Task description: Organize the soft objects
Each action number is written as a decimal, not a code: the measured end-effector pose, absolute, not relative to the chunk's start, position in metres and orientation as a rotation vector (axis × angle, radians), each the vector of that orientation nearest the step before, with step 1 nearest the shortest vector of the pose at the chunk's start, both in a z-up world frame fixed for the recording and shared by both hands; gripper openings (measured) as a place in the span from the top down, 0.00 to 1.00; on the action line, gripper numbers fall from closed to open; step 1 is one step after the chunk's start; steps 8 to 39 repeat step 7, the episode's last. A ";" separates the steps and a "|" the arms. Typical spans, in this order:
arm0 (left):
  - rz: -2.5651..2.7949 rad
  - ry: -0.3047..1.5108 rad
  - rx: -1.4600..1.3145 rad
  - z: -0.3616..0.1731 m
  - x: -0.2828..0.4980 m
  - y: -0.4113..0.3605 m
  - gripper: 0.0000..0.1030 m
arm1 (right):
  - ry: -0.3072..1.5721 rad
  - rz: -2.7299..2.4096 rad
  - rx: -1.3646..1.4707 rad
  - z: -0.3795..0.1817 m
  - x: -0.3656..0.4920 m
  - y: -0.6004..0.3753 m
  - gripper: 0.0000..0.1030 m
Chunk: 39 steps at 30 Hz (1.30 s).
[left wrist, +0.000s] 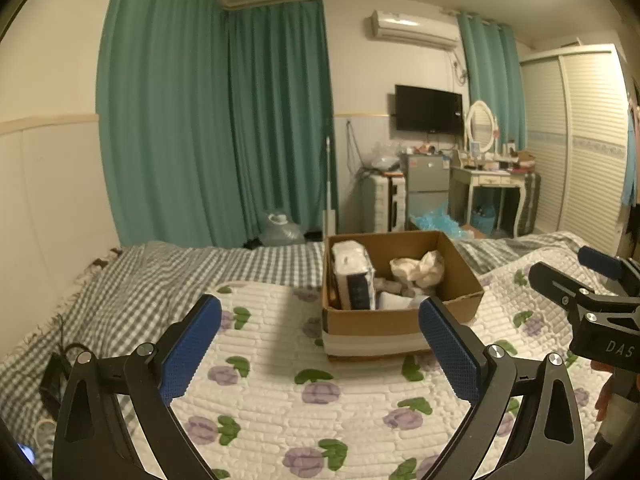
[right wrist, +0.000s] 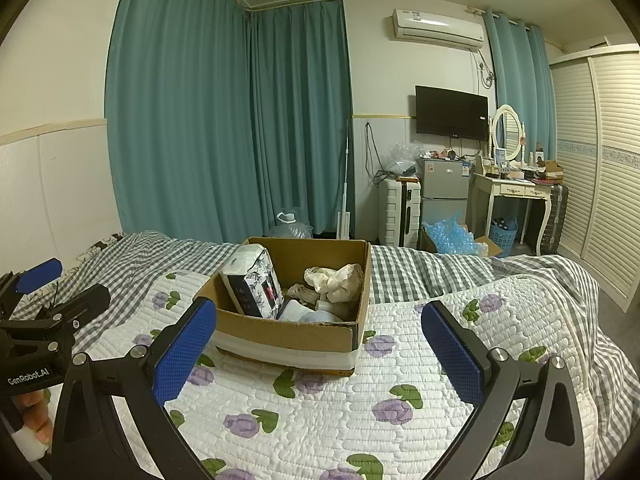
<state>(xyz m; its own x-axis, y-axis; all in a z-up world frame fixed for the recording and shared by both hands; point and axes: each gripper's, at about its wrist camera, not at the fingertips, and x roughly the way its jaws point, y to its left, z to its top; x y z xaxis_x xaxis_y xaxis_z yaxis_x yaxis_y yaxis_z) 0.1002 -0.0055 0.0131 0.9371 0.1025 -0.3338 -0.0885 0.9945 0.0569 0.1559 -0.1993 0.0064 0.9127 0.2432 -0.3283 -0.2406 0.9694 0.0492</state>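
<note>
Cardboard box (left wrist: 400,292) on floral quilt (left wrist: 280,380) holds crumpled cloth (left wrist: 420,266) — left hand-held gripper (left wrist: 320,352) and right hand-held gripper (right wrist: 320,352) spread wide, empty.

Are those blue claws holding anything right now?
No. The left gripper and right gripper are both open and empty, short of the cardboard box.

1. "DAS", white capitals, cut off by the frame edge – on the black body of the right gripper (left wrist: 600,280), at the far right of the left wrist view
2. "GenRobot.AI", white lettering – on the black body of the left gripper (right wrist: 48,292), at the near left of the right wrist view
3. Stickers on the small grey fridge (right wrist: 444,188) and a logo under the wall television (right wrist: 451,111), both far right – too small to read
</note>
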 end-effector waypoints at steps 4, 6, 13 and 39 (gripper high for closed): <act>0.092 0.345 0.039 0.013 0.099 -0.007 0.02 | 0.339 0.249 0.007 0.006 0.156 -0.199 0.00; 0.090 0.345 0.041 0.013 0.099 -0.008 0.02 | 0.339 0.249 0.007 0.005 0.155 -0.199 0.00; 0.092 0.344 0.044 0.013 0.099 -0.009 0.02 | 0.338 0.249 0.006 0.004 0.154 -0.200 0.00; 0.092 0.344 0.044 0.013 0.099 -0.009 0.02 | 0.338 0.249 0.006 0.004 0.154 -0.200 0.00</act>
